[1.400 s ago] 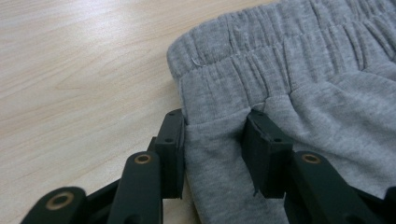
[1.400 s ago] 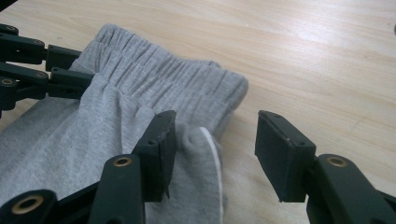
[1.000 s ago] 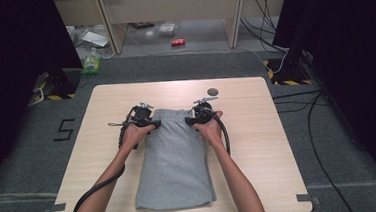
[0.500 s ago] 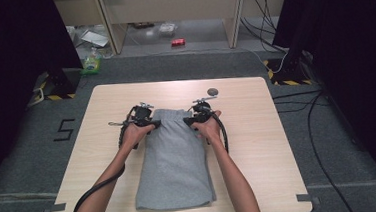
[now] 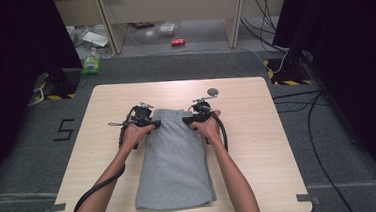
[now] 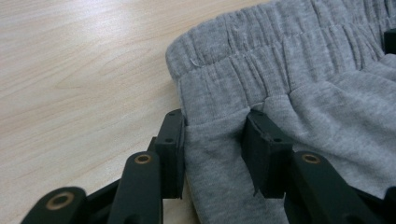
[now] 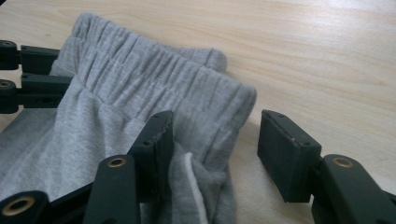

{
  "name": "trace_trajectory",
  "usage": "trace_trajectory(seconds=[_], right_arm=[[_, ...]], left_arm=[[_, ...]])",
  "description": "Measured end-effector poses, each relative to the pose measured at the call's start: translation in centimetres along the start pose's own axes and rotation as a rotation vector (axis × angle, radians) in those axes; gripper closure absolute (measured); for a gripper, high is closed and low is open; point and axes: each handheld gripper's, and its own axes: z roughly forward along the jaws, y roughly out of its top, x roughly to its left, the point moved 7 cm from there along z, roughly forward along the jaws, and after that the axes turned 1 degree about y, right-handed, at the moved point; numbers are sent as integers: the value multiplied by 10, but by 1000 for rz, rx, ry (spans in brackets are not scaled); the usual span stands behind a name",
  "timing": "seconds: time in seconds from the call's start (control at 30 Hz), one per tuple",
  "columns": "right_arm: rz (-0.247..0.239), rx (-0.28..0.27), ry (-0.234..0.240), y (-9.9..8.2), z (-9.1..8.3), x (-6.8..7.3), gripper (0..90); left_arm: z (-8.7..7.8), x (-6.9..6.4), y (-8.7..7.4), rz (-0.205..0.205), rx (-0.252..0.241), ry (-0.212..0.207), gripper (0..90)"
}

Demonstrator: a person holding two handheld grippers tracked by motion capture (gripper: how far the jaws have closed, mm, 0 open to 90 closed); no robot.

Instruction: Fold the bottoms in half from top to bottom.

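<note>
grey sweatpants (image 5: 175, 162) lie folded lengthwise on the wooden table (image 5: 259, 146), in the middle of it, waistband at the far end and leg hems near the person's edge. the elastic waistband (image 6: 280, 51) is gathered and ribbed; in the right gripper view a white drawstring (image 7: 194, 186) shows in a fold below it.

left gripper (image 6: 215, 154) sits at the left corner of the waistband – its two black jaws pinch a fold of the grey cloth just under the elastic, the cloth bunched tight between the pads. the hand around it rests on the table beside the cloth.

right gripper (image 7: 215, 149) is at the right corner of the waistband. its jaws stand spread: one pad lies against the cloth, the other stands apart on bare wood, with a gap between it and the waistband's edge – not pinching.

farther out: a small round grey disc (image 5: 213, 90) lies on the table beyond the right gripper. cables trail from both grippers. the floor beyond the table holds a red can (image 5: 177, 42) and a green bottle (image 5: 92, 62).
</note>
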Motion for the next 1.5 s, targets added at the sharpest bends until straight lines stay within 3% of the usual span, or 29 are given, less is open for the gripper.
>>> trace_trajectory(seconds=[0.1,0.33,0.5,0.93,1.2,1.5], right_arm=[[-8,4,-1,0,2,3,472],[-40,19,-25,-1,7,13,653],[-19,5,-10,0,4,12,738],[-41,-45,-26,13,-7,10,772],[-64,-88,-35,31,-15,6,776],[-111,-140,-39,55,-37,6,776]], left_arm=[[0,0,0,0,2,0,601],[0,-1,0,-4,-4,1,607],[-1,-2,0,-8,-3,-19,665],[-9,-5,12,-18,-38,-38,717],[-21,-5,37,-12,-79,-41,719],[-41,-9,63,5,-133,-45,719]])
